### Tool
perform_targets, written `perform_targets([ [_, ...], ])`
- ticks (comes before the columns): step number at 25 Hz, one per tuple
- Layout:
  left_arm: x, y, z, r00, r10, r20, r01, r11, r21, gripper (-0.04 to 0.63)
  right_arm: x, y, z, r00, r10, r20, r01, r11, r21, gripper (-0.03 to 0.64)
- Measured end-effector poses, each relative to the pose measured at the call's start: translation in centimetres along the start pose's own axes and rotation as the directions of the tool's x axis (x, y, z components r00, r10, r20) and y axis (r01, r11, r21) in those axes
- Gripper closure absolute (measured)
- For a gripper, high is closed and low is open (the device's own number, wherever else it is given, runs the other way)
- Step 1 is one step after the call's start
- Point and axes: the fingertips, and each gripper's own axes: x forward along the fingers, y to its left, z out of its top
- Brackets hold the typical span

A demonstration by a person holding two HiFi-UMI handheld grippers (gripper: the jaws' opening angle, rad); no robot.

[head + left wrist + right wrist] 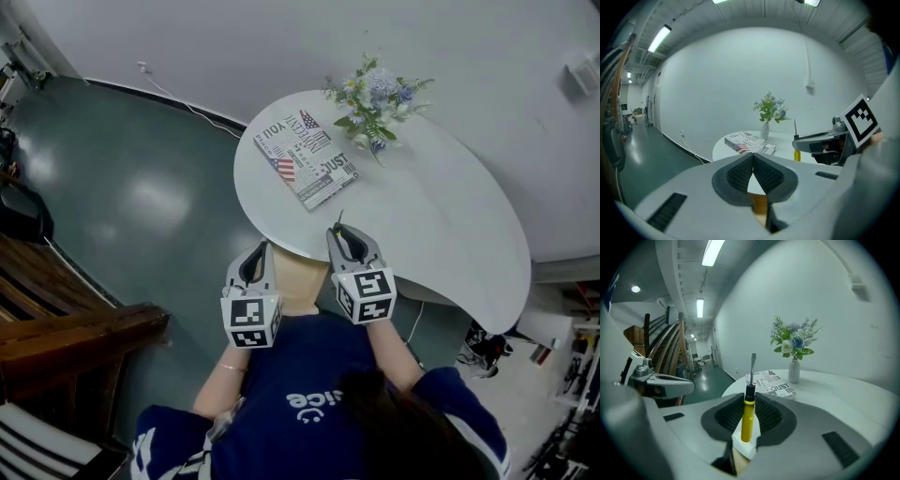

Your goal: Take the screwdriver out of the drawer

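A slim screwdriver with a yellow plastic handle, a black collar and a grey flat-bladed shaft is standing almost upright in the right gripper. The jaws are pinching it at mid-handle and the blade is pointing up and away from the person. It is hovering at the near edge of the round white table, over a pale tan panel that is probably the drawer, so it appears to be already lifted out.

The left gripper is idling just beside it, with its ribbed pads pressed together on nothing.

Judging from the scene, finishing cleanly is calling for a steady squeeze and an unhurried carry onto bare tabletop. The narrow, smooth handle looks liable to pivot between the pads. Further back, a flag-printed book and a white vase of flowers are sitting well clear.
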Motion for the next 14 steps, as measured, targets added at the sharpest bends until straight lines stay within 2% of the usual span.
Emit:
perform_targets([
  [14, -0.09, 0.67, -0.39, 1.000, 0.010, 0.000, -0.010, 1.000, 0.002, 0.591, -0.10, 0.48, -0.70, 1.000, -0.007, -0.008, 0.007, 1.000, -0.012, 0.538],
])
